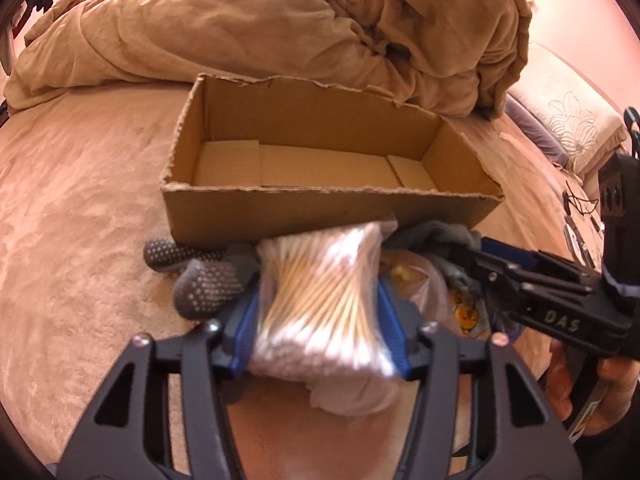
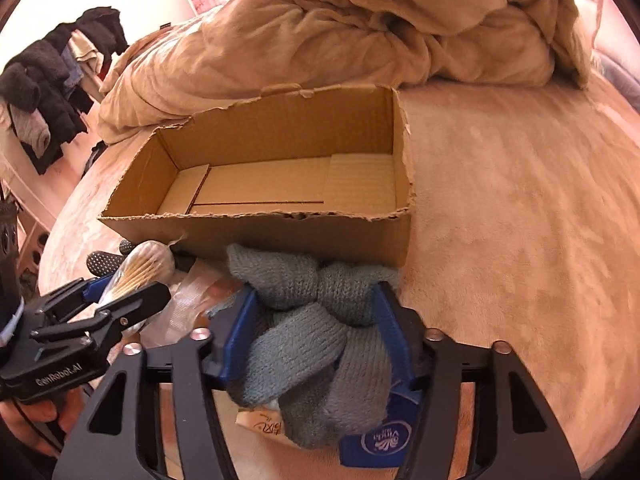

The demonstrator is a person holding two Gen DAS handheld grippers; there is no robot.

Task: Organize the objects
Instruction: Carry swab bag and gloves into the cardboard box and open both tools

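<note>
While the cardboard box (image 1: 332,216) at mid-frame on the bed (image 1: 80,216) shows only its bare floor, both claws close on the pile heaped against its near wall. At lower centre of the left wrist view, the left claw (image 1: 318,312) is clenched on a clear bag of cotton swabs (image 1: 320,292), blue pads pressing either side of the packet. At lower centre of the right wrist view, the right claw (image 2: 316,328) has a grey knitted glove (image 2: 312,332) between its pads, which appear to squeeze the wool from both sides. Nothing has yet gone into the box, so the sorting looks barely begun: these two items must be lifted over the torn rim, and more remain.

Left in the pile are a second glove with dotted grip fingers (image 1: 200,280), just left of the swabs, a crinkled clear plastic bag (image 2: 192,300) between the two claws, a blue packet (image 2: 380,440) partly under the knitted glove, and a paper slip at the bottom edge. The items overlap, so lifting the glove may drag its neighbours along.

Beyond the box, a rumpled tan duvet (image 1: 280,20) fills the upper frame, its fold resting against the far wall of the box. Dark clothes (image 2: 52,96) hang at upper left of the right view; a pillow (image 1: 568,120) lies at the right edge of the left.
</note>
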